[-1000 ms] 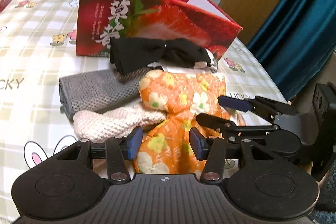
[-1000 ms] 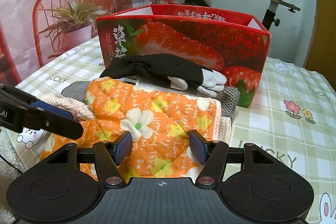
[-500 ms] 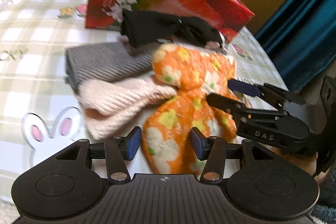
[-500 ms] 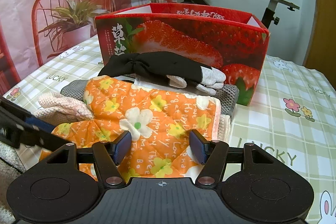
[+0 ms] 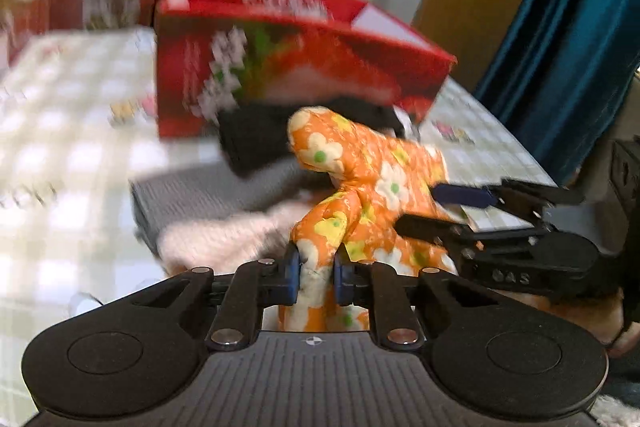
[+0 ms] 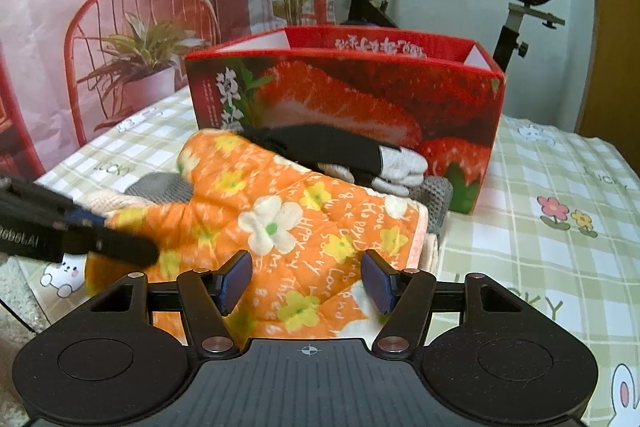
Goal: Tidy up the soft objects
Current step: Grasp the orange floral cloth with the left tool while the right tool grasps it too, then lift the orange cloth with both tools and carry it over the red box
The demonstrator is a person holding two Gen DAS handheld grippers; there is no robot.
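On the orange "Happy" mitt [image 5: 372, 183], left gripper [image 5: 315, 277] jaws clamped; right gripper [image 6: 306, 281] jaws closing, apart, mitt between.

Quilted cloth mitt [image 6: 304, 223], glossy cardboard box [image 6: 360, 99], seemingly knitted towel [image 5: 224, 239]

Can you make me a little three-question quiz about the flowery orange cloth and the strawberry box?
1. True or false: the left tool is pinching the orange flowery cloth.
2. Which lies right in front of the strawberry box? A) the black glove B) a teddy bear C) a blue cup
3. Fill in: the right tool has its pads ____ over the orange cloth, not squeezing it.

Key: 1 true. 2 A. 3 open.
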